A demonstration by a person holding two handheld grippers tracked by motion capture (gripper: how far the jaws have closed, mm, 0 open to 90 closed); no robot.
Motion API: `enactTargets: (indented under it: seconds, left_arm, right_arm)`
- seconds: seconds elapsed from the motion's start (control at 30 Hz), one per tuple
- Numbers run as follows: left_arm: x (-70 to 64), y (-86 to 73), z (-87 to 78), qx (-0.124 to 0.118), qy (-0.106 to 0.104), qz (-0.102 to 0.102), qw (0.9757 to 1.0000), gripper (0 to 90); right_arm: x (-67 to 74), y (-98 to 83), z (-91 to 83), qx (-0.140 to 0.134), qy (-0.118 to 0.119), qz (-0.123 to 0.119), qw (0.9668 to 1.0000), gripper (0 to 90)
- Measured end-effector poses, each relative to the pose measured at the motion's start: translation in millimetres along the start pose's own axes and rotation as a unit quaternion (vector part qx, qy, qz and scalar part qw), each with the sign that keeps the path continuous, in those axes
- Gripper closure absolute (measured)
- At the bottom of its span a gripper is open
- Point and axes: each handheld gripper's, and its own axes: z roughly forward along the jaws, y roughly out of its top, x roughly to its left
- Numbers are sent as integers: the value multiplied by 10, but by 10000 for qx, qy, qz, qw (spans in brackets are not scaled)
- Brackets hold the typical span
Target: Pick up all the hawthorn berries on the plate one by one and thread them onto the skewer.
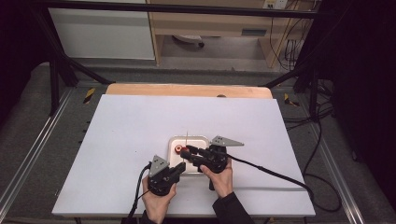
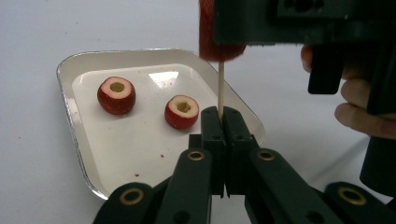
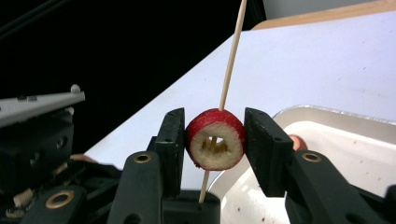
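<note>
A: What is the left hand-held gripper (image 2: 223, 122) doing?

B: Its jaws are sitting fully clenched, pinching a thin wooden skewer (image 2: 221, 88) near its lower end. In the left gripper view the stick is standing upright at centre frame, rising out of the closed jaws.

A: And the right hand-held gripper (image 3: 214, 135)?

B: It is grasping a cored red fruit piece (image 3: 215, 139), a ring with red skin and pale flesh. In the right gripper view the ring is sitting at centre frame between the two pads, which are pressing on its sides, and the skewer is passing through its hollow and slanting off toward the top of the frame. In the left gripper view the same piece is showing as a red lump at the top centre, threaded on the stick, under the right gripper's black body.

A: Where are the other things lying?

B: Two more cored fruit pieces (image 2: 116, 94) are resting apart from each other in a small white tray (image 2: 88, 60), in the left half of the left gripper view. In the high view the tray (image 1: 201, 139) is lying on the white table (image 1: 140, 126) just below centre frame, with both grippers meeting over its near edge.
</note>
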Motion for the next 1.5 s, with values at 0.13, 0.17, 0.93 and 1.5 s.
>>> enactTargets:
  seconds: [0.13, 0.17, 0.93, 1.5]
  left_arm:
    - [7, -6, 10, 34, -9, 26, 10000, 890]
    - [7, -6, 11, 41, -11, 27, 10000, 890]
    - [94, -8, -23, 110, 74, 259, 9996, 890]
    - [226, -28, -149, 192, 46, 440, 9988, 888]
  right_arm:
    - [14, -42, 4, 56, -43, -49, 10000, 600]
    - [16, -44, 2, 66, -54, -57, 9999, 600]
    - [-35, 81, -86, 456, -346, -496, 9971, 282]
    - [-216, 289, -219, 1851, -1061, -1061, 9712, 80]
